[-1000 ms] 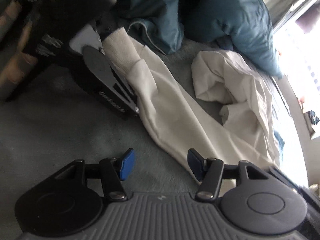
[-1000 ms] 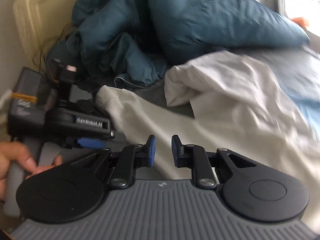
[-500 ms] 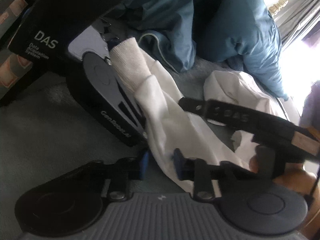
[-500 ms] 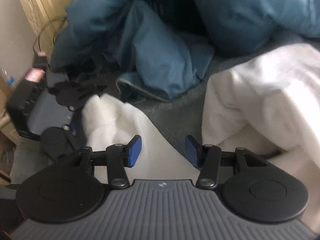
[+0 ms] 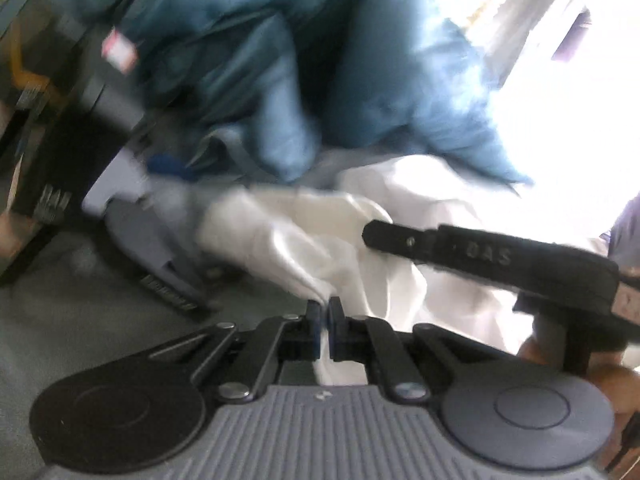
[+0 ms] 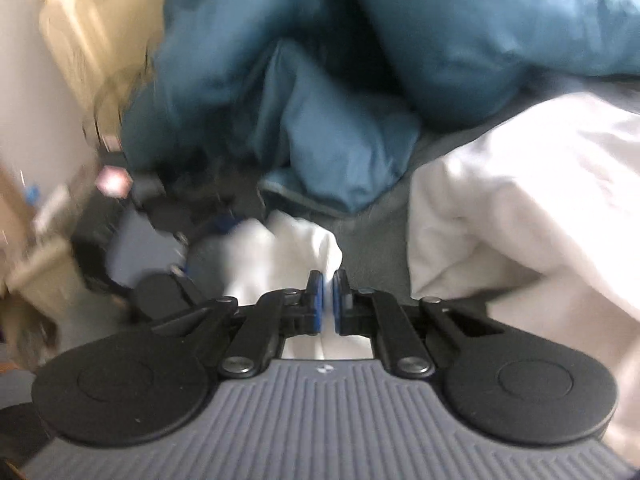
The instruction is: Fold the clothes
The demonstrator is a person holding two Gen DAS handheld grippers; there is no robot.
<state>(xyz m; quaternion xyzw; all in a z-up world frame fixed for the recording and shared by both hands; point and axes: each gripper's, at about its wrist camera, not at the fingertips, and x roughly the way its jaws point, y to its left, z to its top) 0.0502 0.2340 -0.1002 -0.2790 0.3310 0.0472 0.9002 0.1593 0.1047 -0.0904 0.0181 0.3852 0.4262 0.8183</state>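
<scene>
Claws (image 5: 324, 320) (image 6: 327, 300) amid white garment (image 5: 280, 236); duvet (image 6: 320, 92) behind

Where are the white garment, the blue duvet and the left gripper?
white garment (image 5: 288, 240): left wrist view, on its bunched sleeve.
blue duvet (image 6: 344, 148): right wrist view, on a lower fold.
left gripper (image 5: 323, 312): left wrist view, between its fingertips.
</scene>
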